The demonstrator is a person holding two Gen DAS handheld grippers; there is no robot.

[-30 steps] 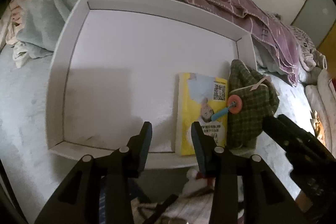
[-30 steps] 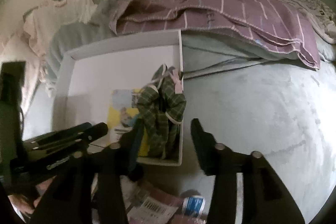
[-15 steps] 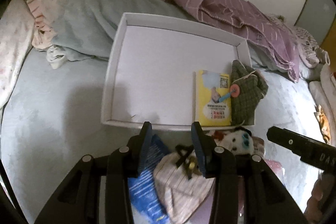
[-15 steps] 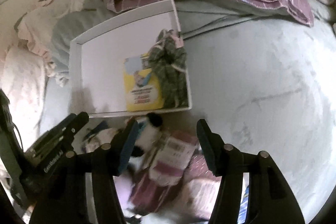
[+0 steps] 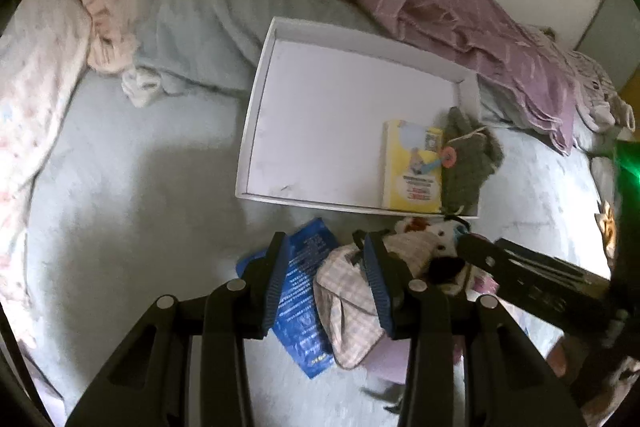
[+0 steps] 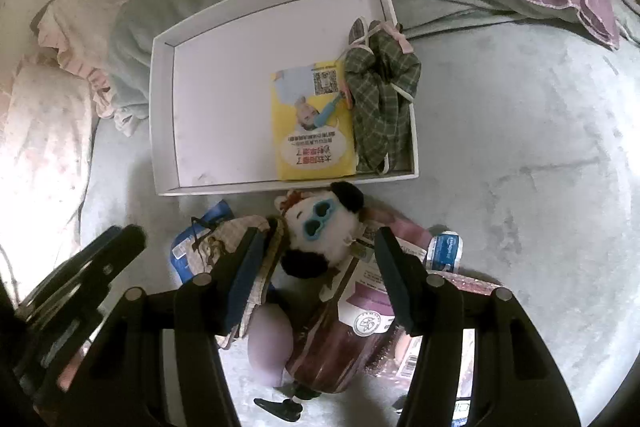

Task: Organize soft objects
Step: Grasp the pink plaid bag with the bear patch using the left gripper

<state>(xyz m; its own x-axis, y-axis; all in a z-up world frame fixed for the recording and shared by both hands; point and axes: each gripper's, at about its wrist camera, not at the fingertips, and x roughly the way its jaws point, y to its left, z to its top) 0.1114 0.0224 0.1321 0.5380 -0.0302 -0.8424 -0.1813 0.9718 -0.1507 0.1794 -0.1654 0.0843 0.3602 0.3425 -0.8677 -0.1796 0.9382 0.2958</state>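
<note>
Left wrist view now shows way more of the bed [image 5: 132, 187] than a sec ago: I've pulled the left gripper [image 5: 326, 247] back and up off the shallow white cardboard tray [image 5: 256, 115], so the tray sits mid-frame, not right under the fingers. Its jaws are part-spread w/ nothing between them, hovering over the pile just in front of the tray's near rim. Under them: a flat blue printed plastic packet [image 5: 304, 311] and a pale pink checked fabric pouch [image 5: 352, 307].

Right wrist view: right gripper [image 6: 320, 255] has swung down the same way; before, it looked at the tray corner, now it's tipped over the pile. Jaws are spread wide, empty, not pinching anything. The white-and-black plush panda w/ teal heart glasses [image 6: 320, 227] lies between the fingers in the view but I can't tell they touch it. A maroon striped soft bundle w/ a white paper label [image 6: 340, 339] sits below it, nearer the cam.

Already in the tray, right end: a yellow printed flat pack [image 6: 312, 127] and, touching it on the far right, a green plaid crumpled cloth [image 6: 380, 99] that hangs partly over the rim. Rest of tray is bare.

Meaning for the task, imo: two items placed, both grippers back at the pile, so next pick is starting. Panda looks like the right gripper's likely target, the pouch or packet the left's. Most of the pile is left to move.
</note>
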